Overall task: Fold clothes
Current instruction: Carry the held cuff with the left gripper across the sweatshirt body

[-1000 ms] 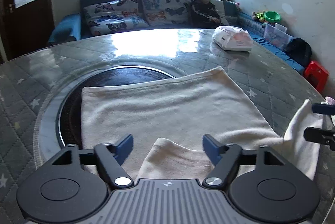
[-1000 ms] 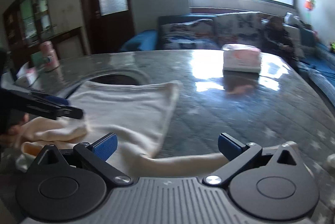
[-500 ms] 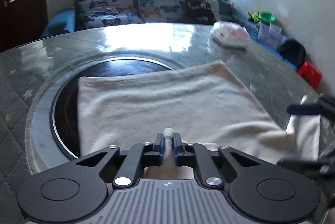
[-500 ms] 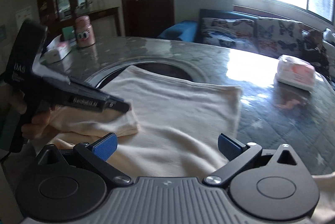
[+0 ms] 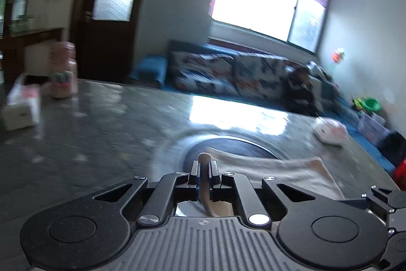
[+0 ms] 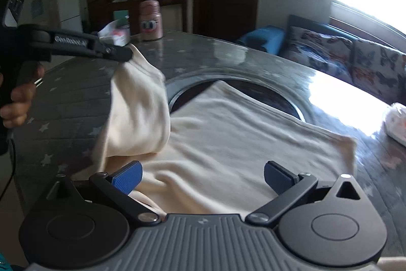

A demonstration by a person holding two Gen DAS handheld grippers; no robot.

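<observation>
A cream garment (image 6: 228, 134) lies spread on the round table, partly over its dark centre disc (image 6: 253, 91). My left gripper (image 5: 203, 167) is shut on a pinch of the garment's edge, which pokes out between the pads. In the right wrist view the left gripper (image 6: 124, 53) holds that part (image 6: 137, 113) lifted above the table at the left, hanging in a fold. My right gripper (image 6: 203, 176) is open, low over the garment's near edge, with nothing between its blue pads. The garment also shows in the left wrist view (image 5: 279, 169).
A pink bottle (image 6: 151, 20) and a white box (image 5: 21, 108) stand at the far left of the table (image 5: 101, 131). A white tissue pack (image 5: 330, 131) lies at the right. A sofa (image 5: 228, 75) runs behind the table.
My left gripper, shut on the garment's edge, has lifted it up off the table and swung left. My right gripper has stayed open and turned further left over the garment.
</observation>
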